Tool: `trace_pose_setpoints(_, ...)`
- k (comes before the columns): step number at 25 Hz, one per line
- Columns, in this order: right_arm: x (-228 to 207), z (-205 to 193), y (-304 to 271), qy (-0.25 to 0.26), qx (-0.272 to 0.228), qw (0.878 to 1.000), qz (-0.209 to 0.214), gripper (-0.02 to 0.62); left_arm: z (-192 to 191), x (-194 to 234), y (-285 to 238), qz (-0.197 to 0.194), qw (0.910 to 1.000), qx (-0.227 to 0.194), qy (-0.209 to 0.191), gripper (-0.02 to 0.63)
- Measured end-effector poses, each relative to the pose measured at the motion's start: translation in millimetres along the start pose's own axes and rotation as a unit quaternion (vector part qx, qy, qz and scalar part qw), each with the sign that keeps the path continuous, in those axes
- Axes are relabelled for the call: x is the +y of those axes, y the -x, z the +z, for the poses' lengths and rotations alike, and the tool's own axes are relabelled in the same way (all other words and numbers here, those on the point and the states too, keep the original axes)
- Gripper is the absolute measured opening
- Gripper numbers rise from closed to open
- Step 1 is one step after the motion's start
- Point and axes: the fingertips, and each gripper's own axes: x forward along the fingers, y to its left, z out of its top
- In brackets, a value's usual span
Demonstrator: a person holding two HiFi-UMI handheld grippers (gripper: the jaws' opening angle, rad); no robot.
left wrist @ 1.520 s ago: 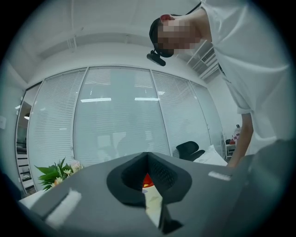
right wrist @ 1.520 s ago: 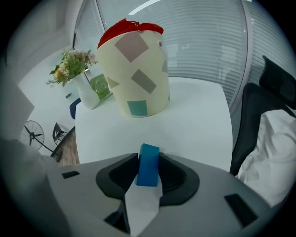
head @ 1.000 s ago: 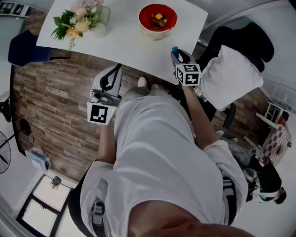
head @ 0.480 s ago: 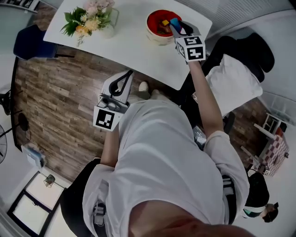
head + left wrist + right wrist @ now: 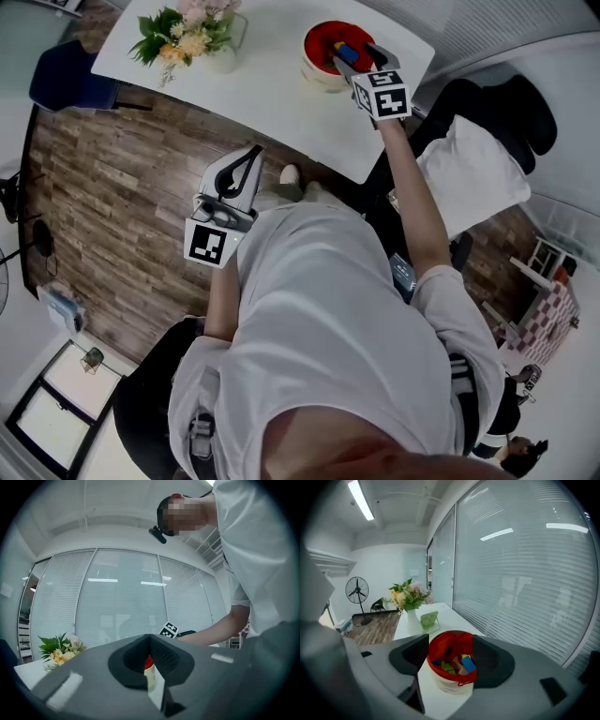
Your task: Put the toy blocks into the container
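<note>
The container (image 5: 330, 47) is a white tub with a red lining, standing on the white table (image 5: 253, 84) near its right end. My right gripper (image 5: 359, 56) hangs just over the tub, its jaws opening, with nothing pressed between them. In the right gripper view the container (image 5: 451, 677) lies below the spread jaws of the right gripper (image 5: 450, 654). A blue block (image 5: 468, 663) rests on top of yellow, green and brown blocks inside. My left gripper (image 5: 246, 161) is shut and empty, held by my waist over the wooden floor. Its closed jaws fill the left gripper view of the left gripper (image 5: 150, 641).
A vase of flowers (image 5: 197, 37) stands at the table's left end, and a small green card stand (image 5: 429, 619) sits between it and the tub. A blue chair (image 5: 70, 84) is left of the table. A black chair with a white cushion (image 5: 469, 155) is on the right.
My right gripper carried a blue block from the table's near edge to above the container. Its jaws have now spread and the block lies inside. The left gripper stayed shut.
</note>
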Motion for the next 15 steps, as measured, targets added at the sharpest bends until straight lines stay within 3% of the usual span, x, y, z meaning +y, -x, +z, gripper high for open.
trace_pose_setpoints(4,21,5,43,0.001,-0.045,0.999,0.007,0.271,-4,-1,-10,-0.017,0.9998,0.007,0.0,-0.003)
trace_pose_setpoints(8,45,13,94,0.009,-0.102,0.995,0.022,0.208,-4,-7,-25,-0.042,0.9991,0.005,0.001,-0.003)
trace_pose_setpoints(11,63,25,136,0.026,-0.144,0.988,0.042,0.143,-3,-20,-32,-0.071,0.9975,0.003,0.005,-0.003)
trace_pose_setpoints(15,82,42,188,0.054,-0.206,0.976,0.038,0.003,0,-32,-37,-0.088,0.9961,0.0,0.012,-0.003)
